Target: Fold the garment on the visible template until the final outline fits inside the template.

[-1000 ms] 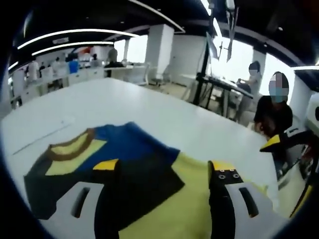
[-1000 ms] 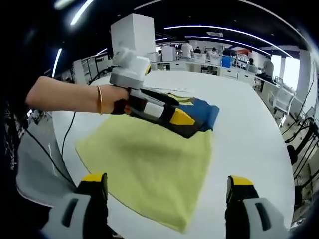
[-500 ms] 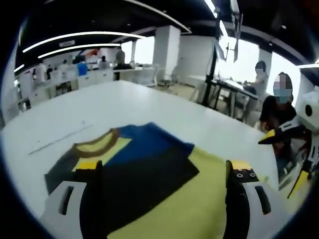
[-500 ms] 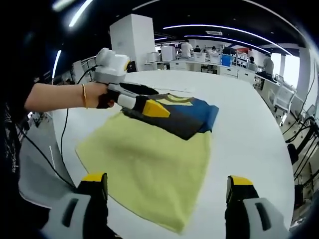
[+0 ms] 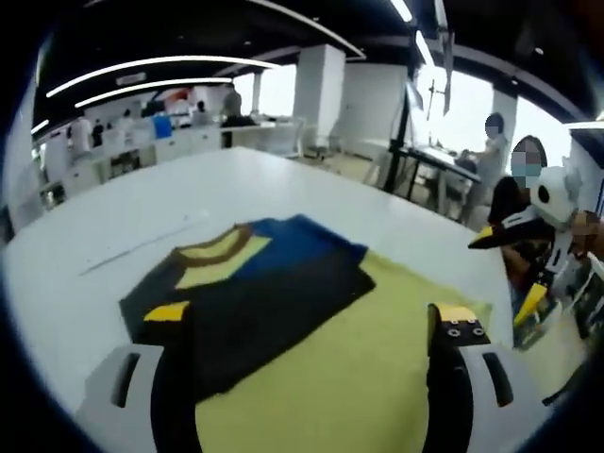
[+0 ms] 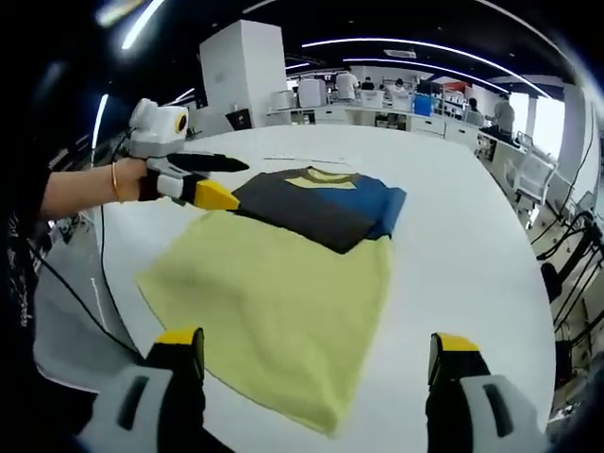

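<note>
Right gripper [image 6: 316, 363] hangs over the near edge of the white desk [image 6: 462, 245], jaws spread wide, nothing between them. Just beyond it lies the garment [image 6: 283, 274], flat on the desk: a broad yellow panel nearest, then a folded dark grey and blue part with a yellow, brown-trimmed neckline at the far end. The yellow panel's near corner reaches close to the desk's near edge; the folded part lies toward the desk's middle. In the right gripper view the left gripper [image 6: 193, 179] is held in a hand [image 6: 132, 179] with a bangle at the wrist, over the desk's left side, its yellow-tipped jaws apart and pointing at the dark fold's left corner, gripping nothing. From the left gripper view, its own jaws [image 5: 311, 330] stand apart over the yellow panel, with the dark fold [image 5: 255, 302] ahead between them. A thin line [image 5: 142, 253] is marked on the desk past the garment; whether it belongs to a template, cannot tell. The right gripper [image 5: 528, 222] enters from the right edge. Behind: a seated person [image 5: 514, 193], desks, a white pillar [image 5: 319, 94], ceiling strip lights.
</note>
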Available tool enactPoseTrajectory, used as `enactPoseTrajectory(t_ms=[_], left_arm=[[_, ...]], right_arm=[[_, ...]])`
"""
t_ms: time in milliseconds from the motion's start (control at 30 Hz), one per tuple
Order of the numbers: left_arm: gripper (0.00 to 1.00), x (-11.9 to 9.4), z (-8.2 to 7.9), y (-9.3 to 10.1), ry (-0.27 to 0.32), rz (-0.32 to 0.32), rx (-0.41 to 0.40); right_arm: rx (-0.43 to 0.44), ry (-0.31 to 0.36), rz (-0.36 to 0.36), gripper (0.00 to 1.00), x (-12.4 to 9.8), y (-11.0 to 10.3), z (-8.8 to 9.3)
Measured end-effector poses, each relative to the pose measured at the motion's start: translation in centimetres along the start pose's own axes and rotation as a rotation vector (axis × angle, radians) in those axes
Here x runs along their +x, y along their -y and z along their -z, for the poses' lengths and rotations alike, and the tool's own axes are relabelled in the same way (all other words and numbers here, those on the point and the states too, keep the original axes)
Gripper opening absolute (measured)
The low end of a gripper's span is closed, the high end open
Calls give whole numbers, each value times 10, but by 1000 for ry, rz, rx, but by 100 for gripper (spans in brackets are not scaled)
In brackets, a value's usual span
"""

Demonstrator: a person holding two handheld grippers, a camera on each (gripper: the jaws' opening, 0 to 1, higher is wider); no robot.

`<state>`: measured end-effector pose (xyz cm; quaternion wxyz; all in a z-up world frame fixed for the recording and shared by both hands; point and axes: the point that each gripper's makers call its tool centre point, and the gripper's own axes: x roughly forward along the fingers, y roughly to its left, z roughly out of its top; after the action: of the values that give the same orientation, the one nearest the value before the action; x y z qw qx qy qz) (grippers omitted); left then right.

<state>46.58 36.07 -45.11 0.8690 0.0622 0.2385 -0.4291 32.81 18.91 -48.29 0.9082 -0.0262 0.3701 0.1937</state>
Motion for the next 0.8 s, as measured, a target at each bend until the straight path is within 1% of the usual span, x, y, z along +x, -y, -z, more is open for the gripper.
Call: enactPoseTrajectory(t_ms=[100, 167, 200, 233, 267, 367, 500, 533, 567, 600, 700, 733, 800], left_arm=[[99, -19, 6, -6, -3, -27, 7], [98, -31, 11, -8, 1, -47, -4], [97, -35, 13, -8, 2, -49, -6], [95, -42, 17, -9, -5, -62, -19], [94, -44, 18, -10, -6, -66, -23], [92, -59, 26, -12, 0, -93, -35], [89, -77, 39, -9, -15, -116, -27], [88, -82, 44, -8, -21, -120, -21], [86, -84, 46, -7, -25, -122, -19], [84, -89, 55, -3, -46, -131, -21], [81, -96, 71, 4, -71, -124, -50], [80, -100, 78, 6, -85, -131, -56], [77, -105, 85, 7, -98, -138, -58]], right_arm=[[19, 7, 3, 100, 1, 0, 0], [23, 7, 8, 99, 2, 1, 2], [23, 9, 15, 99, 3, 2, 1], [3, 26, 29, 98, 3, 4, -1], [0, 26, 29, 98, 3, 3, 0], [4, 22, 21, 98, 4, 3, 0], [7, 25, 23, 97, 4, 3, 1], [10, 21, 24, 95, 4, 4, 3], [12, 19, 23, 93, 5, 5, 4], [15, 18, 19, 91, 5, 5, 7], [21, 2, 16, 89, 7, 5, 13], [22, -12, 17, 87, 7, 4, 16], [13, -18, 20, 82, 8, 6, 20]])
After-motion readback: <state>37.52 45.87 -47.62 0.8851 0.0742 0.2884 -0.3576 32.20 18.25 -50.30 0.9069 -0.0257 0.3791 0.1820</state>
